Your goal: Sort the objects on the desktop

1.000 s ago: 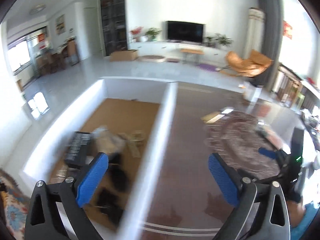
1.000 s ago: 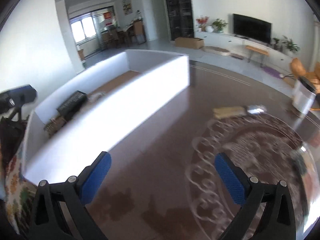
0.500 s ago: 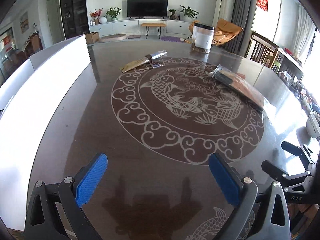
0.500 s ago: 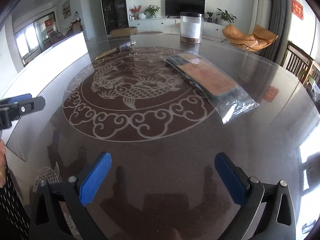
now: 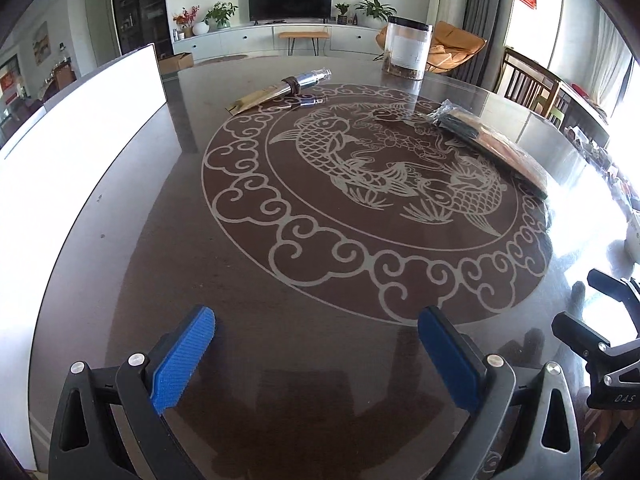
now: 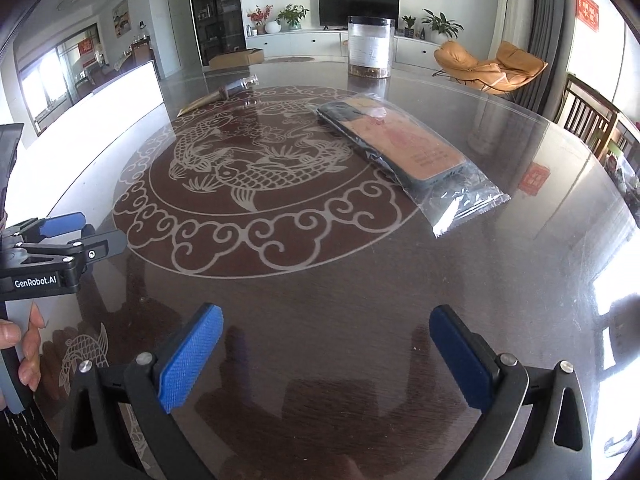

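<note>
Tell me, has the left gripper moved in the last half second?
Yes. The left gripper edged forward: the clear jar and table pattern look nearer in its view.

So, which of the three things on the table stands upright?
The clear jar with the dark lid, at the far edge. The bagged flat pack and the metal tube both lie flat.

My left camera sits low over the near edge of the table, looking across the fish pattern toward the TV. My right camera looks the same way from just right of it. Both see the fish pattern.
</note>
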